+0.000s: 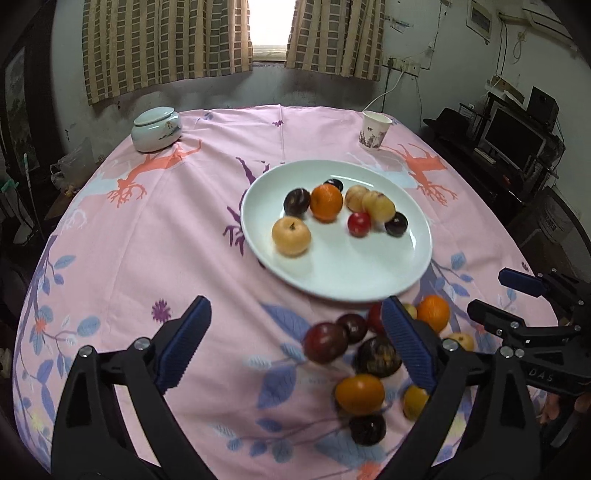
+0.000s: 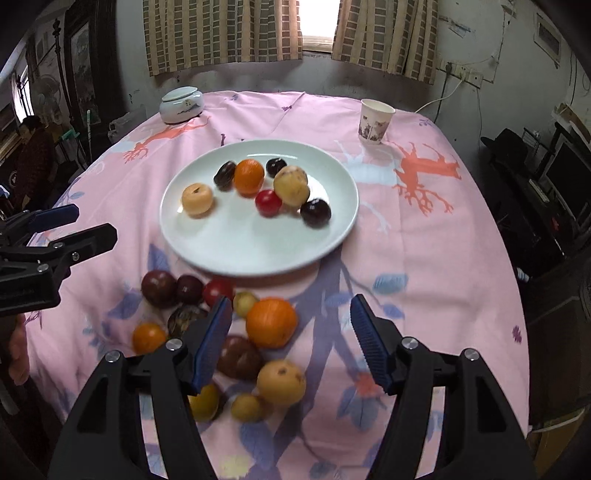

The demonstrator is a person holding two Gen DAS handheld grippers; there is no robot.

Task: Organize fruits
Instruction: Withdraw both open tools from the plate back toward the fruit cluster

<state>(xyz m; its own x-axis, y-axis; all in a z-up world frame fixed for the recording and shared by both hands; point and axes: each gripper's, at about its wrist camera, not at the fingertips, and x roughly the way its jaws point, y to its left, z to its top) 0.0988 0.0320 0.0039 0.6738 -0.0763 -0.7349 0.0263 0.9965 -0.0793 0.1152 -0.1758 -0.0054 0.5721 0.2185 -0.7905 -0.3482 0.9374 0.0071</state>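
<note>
Left gripper (image 1: 295, 345): ribbed blue pads wide apart, empty.
Right gripper (image 2: 290, 341): parted, empty.
Round glossy white plate (image 1: 343, 273): smooth round fruits.

Checked curtains (image 1: 166, 44) flank bright window (image 1: 271, 26); stained wall (image 1: 325, 88).

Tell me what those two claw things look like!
Both look alike. The left gripper and the right gripper have chunky black plastic frames shaped like big tongs, with shiny silver bolts at the joints. Each finger ends in a blue ridged pad, like a tiny washboard. Seen from the left camera, the right one's side has pale letters reading "DAS".
</note>
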